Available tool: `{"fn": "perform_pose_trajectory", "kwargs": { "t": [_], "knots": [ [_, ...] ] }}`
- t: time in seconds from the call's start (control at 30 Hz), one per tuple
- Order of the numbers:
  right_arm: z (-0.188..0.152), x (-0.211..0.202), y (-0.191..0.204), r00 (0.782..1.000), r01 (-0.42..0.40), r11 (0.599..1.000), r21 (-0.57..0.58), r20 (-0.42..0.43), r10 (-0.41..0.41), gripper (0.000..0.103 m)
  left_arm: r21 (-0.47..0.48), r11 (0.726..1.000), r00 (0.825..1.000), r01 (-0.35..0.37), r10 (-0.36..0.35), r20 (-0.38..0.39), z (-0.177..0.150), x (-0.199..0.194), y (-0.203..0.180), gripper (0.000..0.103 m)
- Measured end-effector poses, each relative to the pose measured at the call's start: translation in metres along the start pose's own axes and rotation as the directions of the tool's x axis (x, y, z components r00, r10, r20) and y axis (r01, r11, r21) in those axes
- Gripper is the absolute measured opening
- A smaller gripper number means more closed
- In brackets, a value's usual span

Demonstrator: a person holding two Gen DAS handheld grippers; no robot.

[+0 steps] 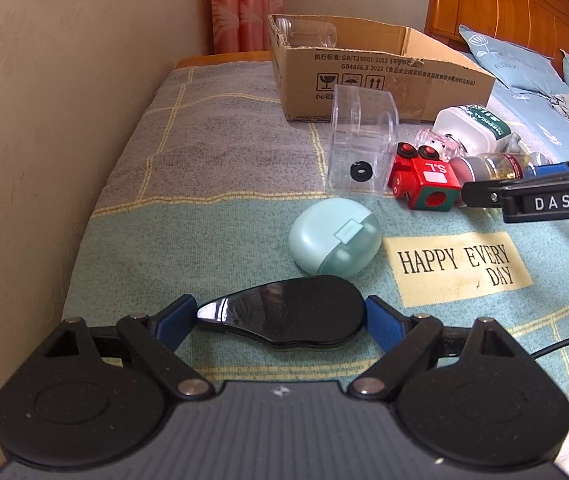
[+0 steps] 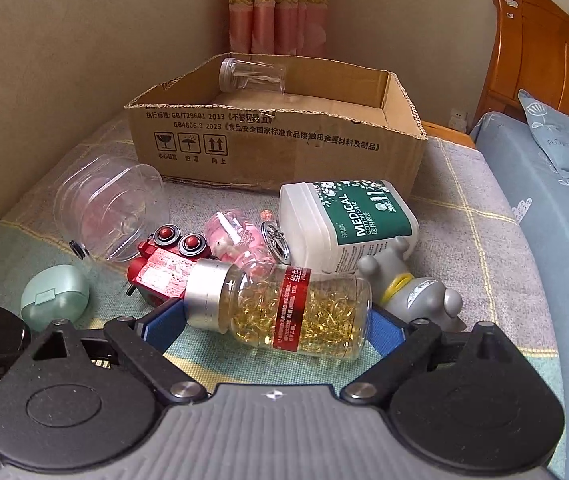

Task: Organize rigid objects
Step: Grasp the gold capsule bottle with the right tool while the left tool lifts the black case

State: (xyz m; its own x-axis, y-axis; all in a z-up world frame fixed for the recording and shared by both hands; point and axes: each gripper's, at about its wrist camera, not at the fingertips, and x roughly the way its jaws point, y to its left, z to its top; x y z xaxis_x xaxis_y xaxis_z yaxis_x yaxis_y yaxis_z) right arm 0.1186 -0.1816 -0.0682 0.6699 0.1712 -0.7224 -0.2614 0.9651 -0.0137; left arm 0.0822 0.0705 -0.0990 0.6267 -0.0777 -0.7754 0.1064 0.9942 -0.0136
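Note:
My left gripper is open around a flat glossy black teardrop-shaped object lying on the blanket; its blue pads stand just beside its ends. My right gripper is open around a clear bottle of golden capsules with a silver cap, lying on its side. The cardboard box stands behind, with a clear jar inside. In the left wrist view the box is at the back and the right gripper reaches in from the right.
Loose on the blanket: a mint oval case, a clear plastic container, a red toy train, a white cotton swab tub, a grey toy figure, a pink trinket. Wall at left, bed at right.

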Motion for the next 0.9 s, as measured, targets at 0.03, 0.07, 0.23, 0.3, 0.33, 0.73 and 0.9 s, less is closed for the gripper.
{"fn": "perform_pose_trajectory", "kwargs": {
  "t": [0.03, 0.07, 0.23, 0.3, 0.33, 0.73, 0.9],
  "knots": [
    [-0.001, -0.001, -0.001, 1.000, 0.001, 1.000, -0.003, -0.003, -0.001, 0.096, 0.001, 1.000, 1.000, 0.000, 0.000, 0.000, 0.000, 0.000, 0.000, 0.089],
    [-0.003, -0.003, -0.001, 1.000, 0.002, 1.000, -0.015, -0.008, -0.002, 0.096, 0.004, 1.000, 1.000, 0.000, 0.000, 0.000, 0.000, 0.000, 0.000, 0.089],
    [-0.015, -0.018, -0.006, 1.000, -0.018, 0.996, -0.082, -0.026, 0.016, 0.096, 0.042, 0.999, 1.000, 0.010, -0.010, 0.005, -0.003, -0.002, -0.002, 0.089],
    [-0.018, -0.023, -0.010, 0.999, -0.020, 0.996, -0.085, -0.031, 0.018, 0.096, 0.044, 0.999, 1.000, 0.005, -0.005, 0.003, -0.003, -0.003, -0.003, 0.090],
    [-0.019, -0.024, -0.011, 0.999, -0.021, 0.996, -0.082, -0.036, 0.018, 0.096, 0.038, 0.999, 1.000, -0.002, 0.002, -0.006, -0.003, -0.003, -0.003, 0.090],
    [-0.011, -0.012, -0.004, 0.999, -0.008, 0.999, -0.037, -0.033, 0.007, 0.100, -0.028, 0.999, 0.999, -0.035, 0.033, -0.041, 0.001, 0.002, -0.006, 0.093],
    [-0.012, -0.009, -0.004, 0.999, 0.004, 1.000, -0.021, -0.044, -0.005, 0.100, -0.012, 0.999, 0.999, -0.040, 0.040, -0.031, 0.003, 0.004, -0.009, 0.095]
  ]
}}
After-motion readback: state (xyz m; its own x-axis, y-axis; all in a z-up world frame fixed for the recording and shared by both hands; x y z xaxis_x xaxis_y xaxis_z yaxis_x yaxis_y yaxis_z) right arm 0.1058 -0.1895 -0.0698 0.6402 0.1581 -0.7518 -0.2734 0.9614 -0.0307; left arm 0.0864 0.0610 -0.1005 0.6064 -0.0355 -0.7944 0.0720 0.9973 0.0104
